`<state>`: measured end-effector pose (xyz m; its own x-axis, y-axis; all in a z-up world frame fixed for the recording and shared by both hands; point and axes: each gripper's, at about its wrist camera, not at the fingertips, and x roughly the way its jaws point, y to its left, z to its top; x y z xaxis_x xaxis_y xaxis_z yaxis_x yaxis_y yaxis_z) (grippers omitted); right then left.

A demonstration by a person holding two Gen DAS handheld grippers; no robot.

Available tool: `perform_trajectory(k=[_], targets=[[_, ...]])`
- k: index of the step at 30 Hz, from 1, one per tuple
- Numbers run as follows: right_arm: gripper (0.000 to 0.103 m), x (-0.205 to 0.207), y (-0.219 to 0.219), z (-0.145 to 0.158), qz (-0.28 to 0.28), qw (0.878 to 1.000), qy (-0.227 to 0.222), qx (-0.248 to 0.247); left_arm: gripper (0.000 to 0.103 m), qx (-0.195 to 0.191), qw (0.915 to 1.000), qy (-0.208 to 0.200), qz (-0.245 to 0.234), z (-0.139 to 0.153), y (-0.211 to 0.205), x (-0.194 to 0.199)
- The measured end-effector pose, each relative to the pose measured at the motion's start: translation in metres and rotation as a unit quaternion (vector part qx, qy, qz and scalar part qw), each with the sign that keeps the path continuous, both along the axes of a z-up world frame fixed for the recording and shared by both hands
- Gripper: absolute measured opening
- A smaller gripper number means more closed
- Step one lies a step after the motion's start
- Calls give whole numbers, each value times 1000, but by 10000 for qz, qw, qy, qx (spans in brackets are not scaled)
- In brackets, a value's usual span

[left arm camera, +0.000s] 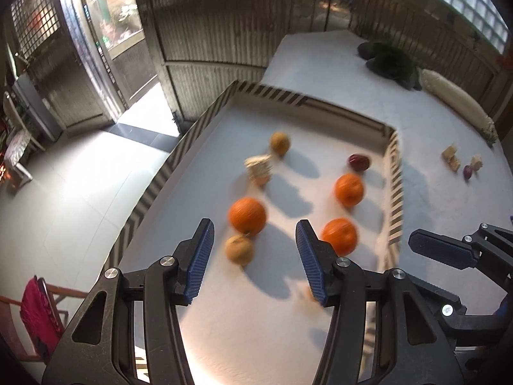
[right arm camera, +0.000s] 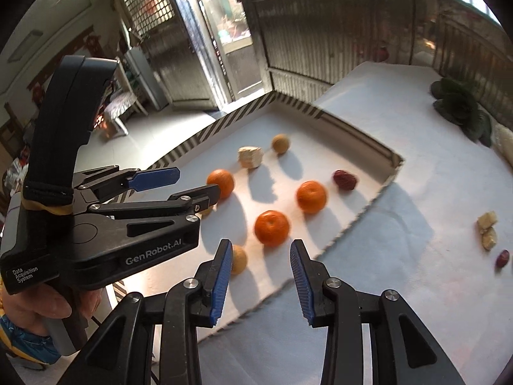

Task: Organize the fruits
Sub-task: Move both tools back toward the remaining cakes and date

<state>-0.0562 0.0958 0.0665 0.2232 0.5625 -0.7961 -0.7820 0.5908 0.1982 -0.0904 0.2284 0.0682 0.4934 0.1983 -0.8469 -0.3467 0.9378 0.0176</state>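
Observation:
A shallow tray with a striped rim (left arm camera: pixel 189 130) (right arm camera: pixel 295 101) holds three oranges (left arm camera: pixel 247 215) (right arm camera: pixel 272 227), two small tan fruits (left arm camera: pixel 239 249) (right arm camera: pixel 281 143), a red date (left arm camera: pixel 358 162) (right arm camera: pixel 345 179) and a beige chunk (left arm camera: pixel 259 170) (right arm camera: pixel 250 156). My left gripper (left arm camera: pixel 255 243) is open and empty above the tray's near end; it also shows in the right wrist view (right arm camera: pixel 192 184). My right gripper (right arm camera: pixel 260 264) is open and empty over the tray's near right edge; its fingers (left arm camera: pixel 439 252) show in the left wrist view.
On the white cloth right of the tray lie beige chunks (left arm camera: pixel 451 158) (right arm camera: pixel 487 229) and another red date (left arm camera: pixel 468 171) (right arm camera: pixel 502 258). Dark leafy greens (left arm camera: pixel 391 62) (right arm camera: pixel 461 112) and a pale long vegetable (left arm camera: pixel 455 102) lie at the back right. Floor and a red chair (left arm camera: pixel 38 308) lie left.

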Motion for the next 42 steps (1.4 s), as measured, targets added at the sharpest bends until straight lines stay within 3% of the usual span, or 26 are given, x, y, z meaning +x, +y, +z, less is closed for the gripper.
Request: perform_trajectory(k=[12, 21, 32, 34, 42], targets=[[36, 17, -37, 6, -411, 9991, -32, 93, 53, -42, 9995, -59, -310, 8, -25, 26], [38, 38, -82, 5, -1077, 9942, -49, 41, 53, 25, 9968, -122, -787, 13, -67, 51], [39, 66, -154, -3, -2018, 9794, 72, -34, 55, -180, 9860, -22, -1656, 10, -135, 94], [39, 71, -168, -6, -2190, 9757, 92, -74, 61, -237, 9842, -2, -1755, 8, -145, 101], [39, 89, -215, -18, -2719, 9619, 222, -162, 61, -457, 9762, 222, -2111, -5, -178, 136]])
